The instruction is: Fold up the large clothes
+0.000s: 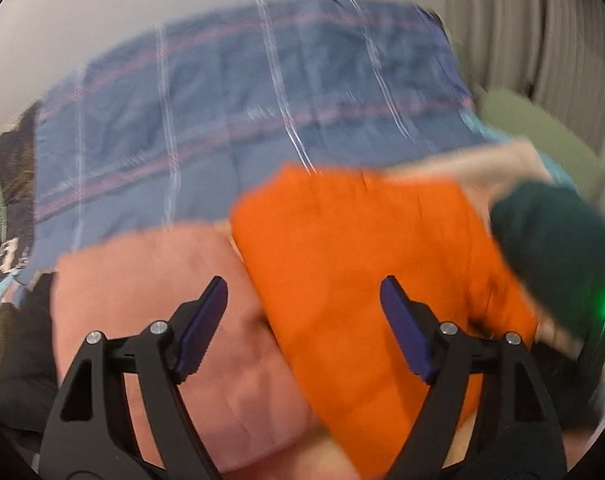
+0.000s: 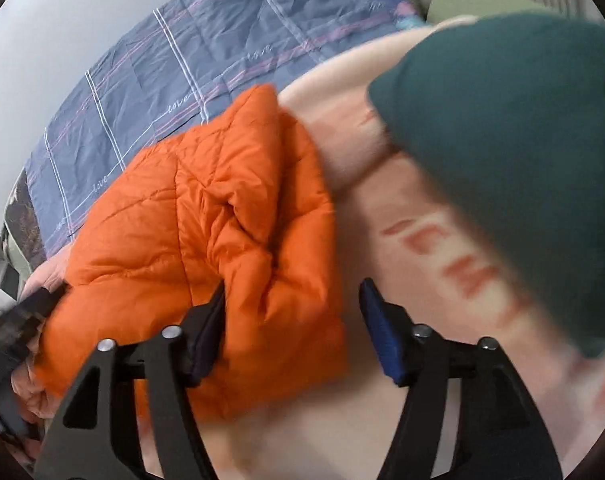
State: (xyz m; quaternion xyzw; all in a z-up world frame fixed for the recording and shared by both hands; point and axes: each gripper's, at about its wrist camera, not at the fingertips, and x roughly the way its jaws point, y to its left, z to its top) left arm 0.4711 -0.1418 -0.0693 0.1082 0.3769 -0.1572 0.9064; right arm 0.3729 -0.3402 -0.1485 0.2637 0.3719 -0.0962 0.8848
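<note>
Over the bed (image 1: 222,92), both of my grippers point down at the orange quilted jacket (image 2: 206,216). It lies bunched on top of a pink fleece blanket (image 1: 150,312), with the blue checked bedcover spread flat behind. Reads as a fold just laid down: jacket sits as a rough compact slab, edges not squared.

Left gripper (image 1: 302,320): fingers spread wide, nothing between them, jacket below the gap. No pad contact that I can see.

Right gripper (image 2: 292,324): fingers also apart. Left finger (image 2: 208,336) overlaps the jacket's puffed edge and may be brushing it, but there is no pinch; right finger is over a pale fleece with red lettering (image 2: 442,264).

Dark green shape (image 2: 514,168) crowds the right side of both views, probably a sleeve; too blurred to be sure.

Judgement: fingers are open because the fabric is meant to stay put. Risk: puffy fill springs the fold back open. Next grab should take a seam edge, not the bulge.
</note>
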